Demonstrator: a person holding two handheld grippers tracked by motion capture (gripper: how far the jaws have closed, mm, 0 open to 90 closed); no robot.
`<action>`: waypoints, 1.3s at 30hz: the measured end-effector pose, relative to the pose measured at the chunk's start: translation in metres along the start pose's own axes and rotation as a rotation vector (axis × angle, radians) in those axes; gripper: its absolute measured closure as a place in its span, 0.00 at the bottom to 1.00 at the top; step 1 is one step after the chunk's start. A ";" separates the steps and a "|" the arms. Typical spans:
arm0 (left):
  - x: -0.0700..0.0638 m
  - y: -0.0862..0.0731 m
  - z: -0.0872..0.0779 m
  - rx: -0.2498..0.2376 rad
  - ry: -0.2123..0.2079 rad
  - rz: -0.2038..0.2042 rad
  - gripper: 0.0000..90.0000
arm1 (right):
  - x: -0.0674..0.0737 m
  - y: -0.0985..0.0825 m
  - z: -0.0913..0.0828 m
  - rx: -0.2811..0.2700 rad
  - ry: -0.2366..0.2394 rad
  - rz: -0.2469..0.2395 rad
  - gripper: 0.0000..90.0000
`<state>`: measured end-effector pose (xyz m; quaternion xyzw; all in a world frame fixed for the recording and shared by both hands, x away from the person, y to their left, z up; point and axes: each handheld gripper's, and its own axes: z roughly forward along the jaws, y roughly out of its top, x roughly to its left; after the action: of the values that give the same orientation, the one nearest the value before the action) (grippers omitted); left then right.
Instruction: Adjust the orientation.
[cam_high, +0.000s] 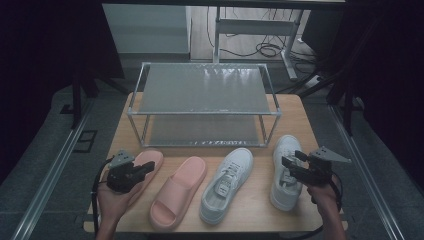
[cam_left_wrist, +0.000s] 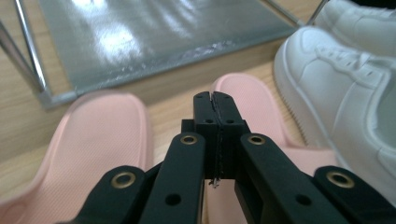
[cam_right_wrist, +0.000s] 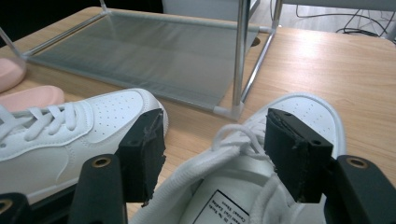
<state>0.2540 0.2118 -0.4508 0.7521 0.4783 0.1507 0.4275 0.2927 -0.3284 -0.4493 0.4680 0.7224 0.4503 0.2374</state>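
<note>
Four shoes lie in a row on the wooden table (cam_high: 300, 115): a pink slide (cam_high: 154, 157) at the left, a second pink slide (cam_high: 177, 192), a white sneaker (cam_high: 225, 185) and another white sneaker (cam_high: 286, 147) at the right. My left gripper (cam_high: 149, 167) hovers over the leftmost slide (cam_left_wrist: 102, 135), and its jaws (cam_left_wrist: 215, 100) are shut together with nothing between them. My right gripper (cam_high: 290, 159) stands open above the right sneaker (cam_right_wrist: 308, 109). That shoe's laces and tongue lie between and below the gripper's (cam_right_wrist: 215, 128) spread pads (cam_right_wrist: 142, 149), which are apart from it.
A two-tier metal shoe rack (cam_high: 205, 90) with grey mesh shelves stands behind the shoes; its lower shelf (cam_left_wrist: 154, 32) is close ahead of both grippers. A rack leg (cam_right_wrist: 240, 51) rises just beyond the right sneaker's toe. Cables lie on the floor past the table.
</note>
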 end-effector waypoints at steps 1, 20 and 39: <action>0.000 0.000 0.000 0.000 0.000 0.000 1.00 | 0.000 0.000 0.000 0.000 0.000 0.000 0.43; 0.030 -0.016 0.021 0.102 0.143 -0.068 1.00 | 0.000 -0.006 0.010 0.042 -0.017 0.003 0.42; 0.027 -0.018 0.043 0.189 0.173 -0.061 1.00 | 0.001 -0.008 0.012 0.052 -0.018 0.001 0.42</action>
<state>0.2842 0.2162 -0.4951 0.7585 0.5480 0.1564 0.3162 0.2976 -0.3235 -0.4626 0.4784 0.7314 0.4272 0.2316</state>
